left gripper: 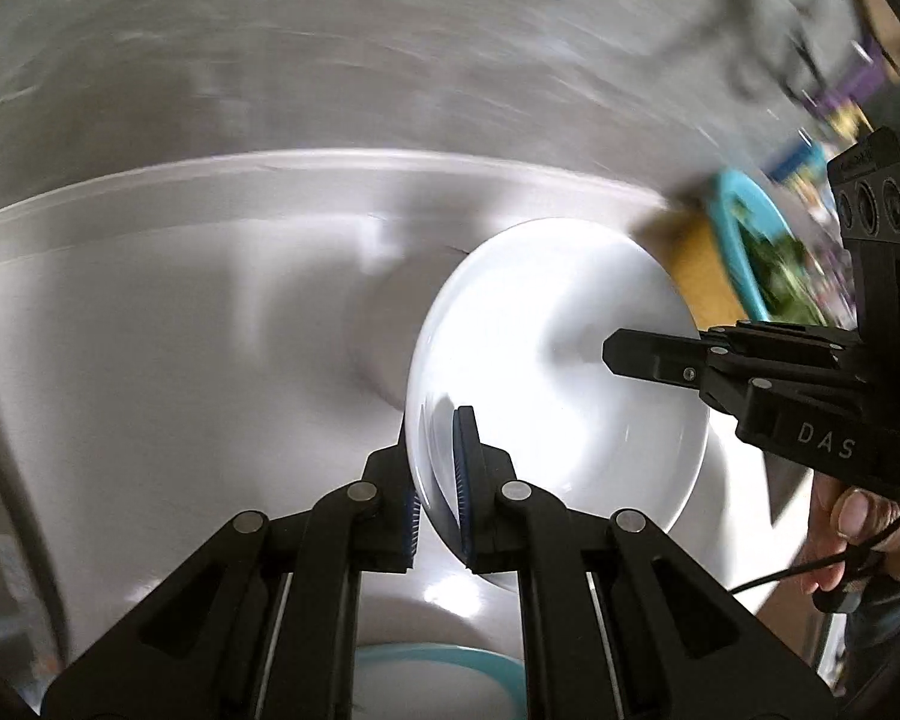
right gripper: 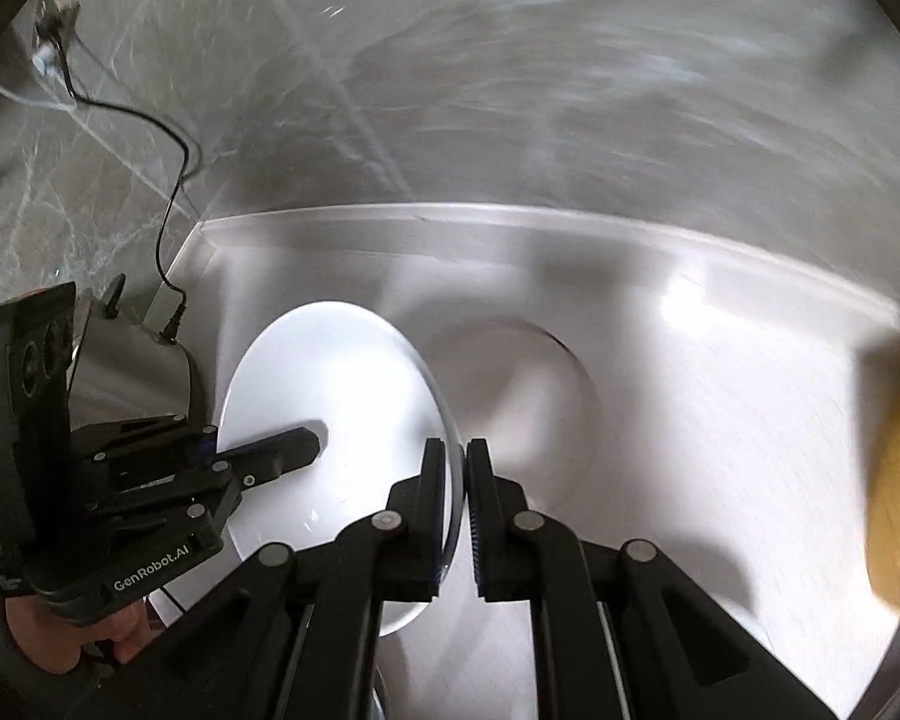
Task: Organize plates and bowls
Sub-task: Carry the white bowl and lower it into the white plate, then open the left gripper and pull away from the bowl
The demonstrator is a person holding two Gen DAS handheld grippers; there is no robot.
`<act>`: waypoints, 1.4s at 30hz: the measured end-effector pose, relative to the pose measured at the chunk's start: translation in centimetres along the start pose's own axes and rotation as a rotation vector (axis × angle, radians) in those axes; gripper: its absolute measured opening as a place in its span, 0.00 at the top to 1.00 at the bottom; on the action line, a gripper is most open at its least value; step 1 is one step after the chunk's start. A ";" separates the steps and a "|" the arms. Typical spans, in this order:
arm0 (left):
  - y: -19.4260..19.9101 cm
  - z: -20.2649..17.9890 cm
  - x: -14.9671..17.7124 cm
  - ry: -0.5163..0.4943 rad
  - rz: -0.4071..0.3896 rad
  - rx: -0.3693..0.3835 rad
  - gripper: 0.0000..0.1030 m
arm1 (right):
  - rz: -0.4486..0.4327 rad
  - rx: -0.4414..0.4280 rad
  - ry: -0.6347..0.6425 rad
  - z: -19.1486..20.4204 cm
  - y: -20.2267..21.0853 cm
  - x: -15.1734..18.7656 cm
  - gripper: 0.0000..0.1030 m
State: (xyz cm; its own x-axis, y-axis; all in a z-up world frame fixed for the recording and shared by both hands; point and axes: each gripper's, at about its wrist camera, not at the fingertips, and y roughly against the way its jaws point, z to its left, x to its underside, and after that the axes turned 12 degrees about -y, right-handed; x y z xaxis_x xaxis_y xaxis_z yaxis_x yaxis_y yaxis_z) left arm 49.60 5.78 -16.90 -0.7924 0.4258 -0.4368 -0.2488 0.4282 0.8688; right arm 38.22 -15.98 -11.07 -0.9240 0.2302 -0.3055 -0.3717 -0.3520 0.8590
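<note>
The left gripper has its fingers clamped on the rim of a white plate, one blue-ribbed pad on each face. The right gripper pinches the opposite rim the same way, its fingers pressed tight on the thin edge. Between the two the plate hangs tilted, clear of the white surface, near its back edge where a raised lip meets the grey marbled wall.

Much is hard to read. The wall and the surface are streaked with blur. A yellow and teal shape toward the right edge of the surface is smeared beyond naming. A teal rim shows below the left gripper, mostly hidden by its black arms. A faint round outline lies on the surface behind the plate; what it is cannot be told. Each gripper blocks the near rim of the plate.

The plate is plain, glossy white, round and shallow, with bright glare across its middle.
</note>
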 end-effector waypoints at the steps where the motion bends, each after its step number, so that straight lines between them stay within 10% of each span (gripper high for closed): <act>1: -0.7 -1.9 0.2 -0.019 0.012 0.016 0.93 | -0.010 0.005 -0.025 -1.5 1.0 1.1 0.91; 15: -9.4 -16.6 3.7 -0.145 0.170 0.061 0.92 | 0.007 0.065 -0.250 -15.8 3.7 9.7 0.91; 36: -13.1 -16.2 3.9 -0.149 0.220 -0.059 0.88 | 0.047 0.188 -0.073 -14.9 -0.1 10.1 0.91; 42: -12.4 -16.7 4.2 -0.160 0.189 -0.011 0.55 | 0.039 0.234 -0.028 -14.2 -0.6 10.1 0.89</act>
State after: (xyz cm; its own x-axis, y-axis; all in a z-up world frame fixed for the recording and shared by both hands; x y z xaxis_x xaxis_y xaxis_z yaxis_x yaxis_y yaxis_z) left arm 40.09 -11.03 -25.64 -0.7272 0.6188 -0.2971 -0.1117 0.3204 0.9407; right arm 27.83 -26.34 -20.46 -0.9331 0.2467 -0.2617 -0.3018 -0.1417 0.9428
